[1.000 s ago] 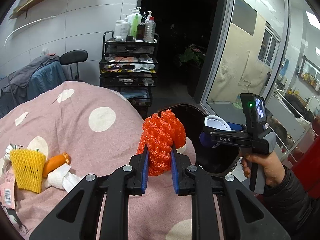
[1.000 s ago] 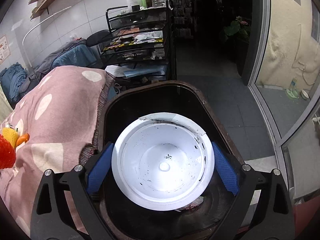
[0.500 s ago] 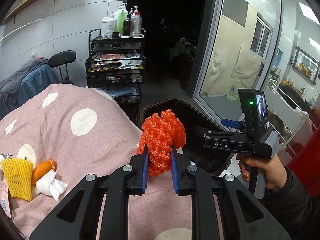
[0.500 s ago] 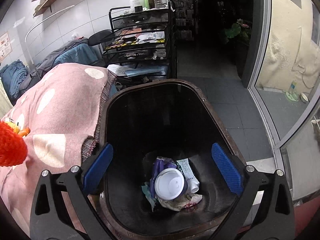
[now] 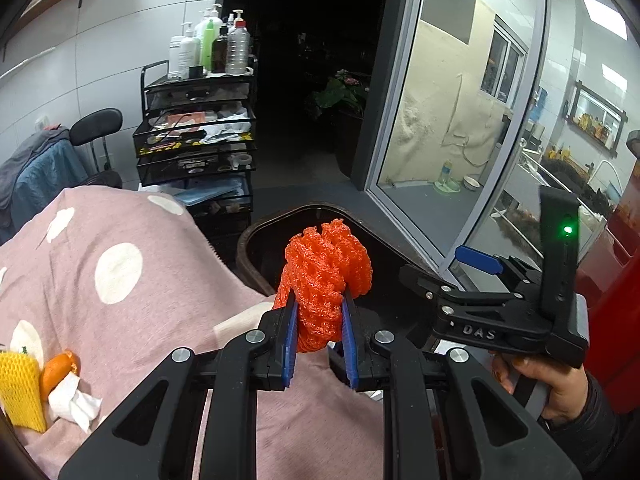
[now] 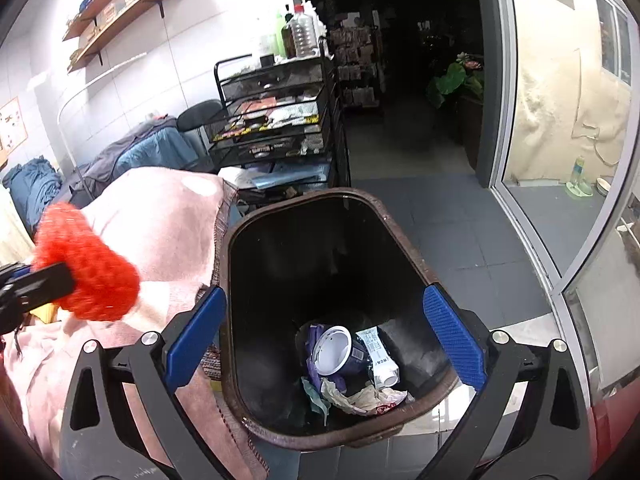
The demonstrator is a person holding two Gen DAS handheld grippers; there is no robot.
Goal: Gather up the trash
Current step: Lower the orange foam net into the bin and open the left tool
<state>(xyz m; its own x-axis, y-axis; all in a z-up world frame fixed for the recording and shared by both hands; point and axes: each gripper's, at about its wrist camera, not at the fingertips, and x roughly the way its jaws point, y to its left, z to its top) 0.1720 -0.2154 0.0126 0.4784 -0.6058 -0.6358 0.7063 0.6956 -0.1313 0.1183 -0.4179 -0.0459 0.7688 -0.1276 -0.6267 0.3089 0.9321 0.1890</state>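
My left gripper (image 5: 319,312) is shut on a red foam fruit net (image 5: 326,276), held above the pink cloth's edge beside the brown trash bin (image 5: 256,240). The net also shows at the left of the right wrist view (image 6: 88,264). My right gripper (image 6: 326,330) is open and empty over the bin (image 6: 404,240). In the bin lie a white-and-blue cup (image 6: 336,352), a small carton (image 6: 380,360) and crumpled wrappers (image 6: 360,396). On the cloth at left lie a yellow foam net (image 5: 18,390), an orange peel (image 5: 60,370) and a white tissue (image 5: 76,402).
The table wears a pink cloth with white dots (image 5: 120,272). A black wire cart (image 5: 196,148) with bottles stands behind the bin. A glass sliding door (image 5: 460,140) is at the right. A chair with clothes (image 5: 48,160) is at back left.
My right gripper opened and dropped the white cup into the bin, then drew back a little. My left gripper carried the red net rightward toward the bin.
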